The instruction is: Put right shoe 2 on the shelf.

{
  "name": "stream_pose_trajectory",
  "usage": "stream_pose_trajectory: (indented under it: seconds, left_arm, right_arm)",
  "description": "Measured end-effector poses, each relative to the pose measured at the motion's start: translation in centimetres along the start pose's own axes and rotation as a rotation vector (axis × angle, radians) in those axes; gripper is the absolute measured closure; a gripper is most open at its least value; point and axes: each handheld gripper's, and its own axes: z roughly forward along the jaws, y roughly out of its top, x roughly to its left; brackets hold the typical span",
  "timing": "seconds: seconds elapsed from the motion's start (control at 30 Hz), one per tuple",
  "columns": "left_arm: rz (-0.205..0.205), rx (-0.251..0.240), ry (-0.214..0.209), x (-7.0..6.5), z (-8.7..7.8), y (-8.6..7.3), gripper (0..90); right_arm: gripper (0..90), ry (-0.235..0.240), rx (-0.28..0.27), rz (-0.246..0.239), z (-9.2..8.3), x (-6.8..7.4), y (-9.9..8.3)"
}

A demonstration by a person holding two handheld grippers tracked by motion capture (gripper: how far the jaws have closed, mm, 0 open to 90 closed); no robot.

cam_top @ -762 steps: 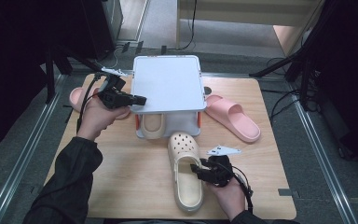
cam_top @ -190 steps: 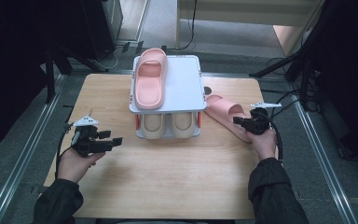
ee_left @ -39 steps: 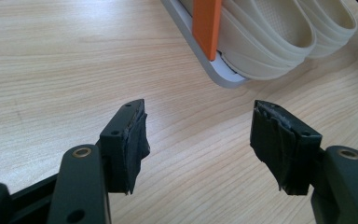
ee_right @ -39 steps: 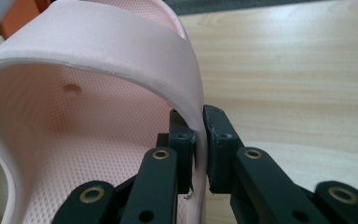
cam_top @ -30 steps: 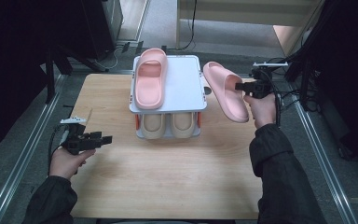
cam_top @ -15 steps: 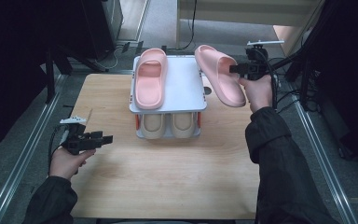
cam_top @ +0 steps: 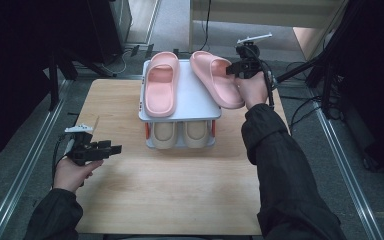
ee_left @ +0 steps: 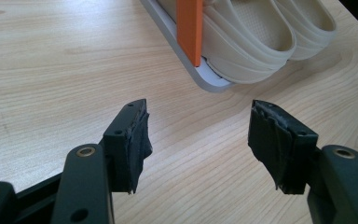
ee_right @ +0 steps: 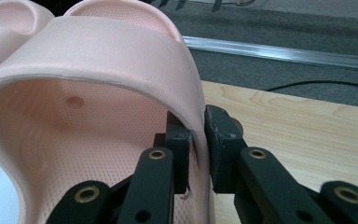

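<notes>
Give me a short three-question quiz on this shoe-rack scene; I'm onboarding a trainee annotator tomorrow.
1. True or false: the right gripper is clamped on the strap of a pink slide sandal.
2. What lies on the lower shelf of the shoe rack?
3. The left gripper is: A) shut on a sandal, B) open above the wooden table, C) resting on the rack's top.

Key:
1. True; its pads pinch the strap's edge.
2. A pair of beige clogs.
3. B.

2 pink slippers (cam_top: 162, 83) (cam_top: 215, 78), 2 beige slippers (cam_top: 164, 134) (cam_top: 196, 133), 1 rack (cam_top: 195, 102), 1 table (cam_top: 170, 190).
</notes>
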Motion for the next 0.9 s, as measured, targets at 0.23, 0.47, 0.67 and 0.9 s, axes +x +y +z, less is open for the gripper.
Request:
stream_pose_trajectory:
  seconds: [0.23, 0.47, 0.67, 0.9]
  left_arm:
    - [0.01, 0.011, -0.005, 0.0, 0.0, 0.0, 38.2]
    - [0.005, 0.011, -0.001, 0.0, 0.1, 0.0, 38.0]
    - [0.003, 0.02, -0.003, 0.0, 0.2, 0.0, 37.8]
    - [-0.002, 0.023, -0.003, 0.1, 0.2, 0.0, 37.7]
  right_arm:
    - [76.7, -0.031, -0.004, -0.008, 1.0, 1.8, 0.8]
    - [72.1, -0.005, 0.001, -0.01, 1.1, 2.8, 0.7]
    - [69.0, 0.033, 0.009, -0.023, 1.1, 3.3, 0.2]
    - [67.1, 0.081, -0.012, -0.006, 0.9, 3.3, -0.4]
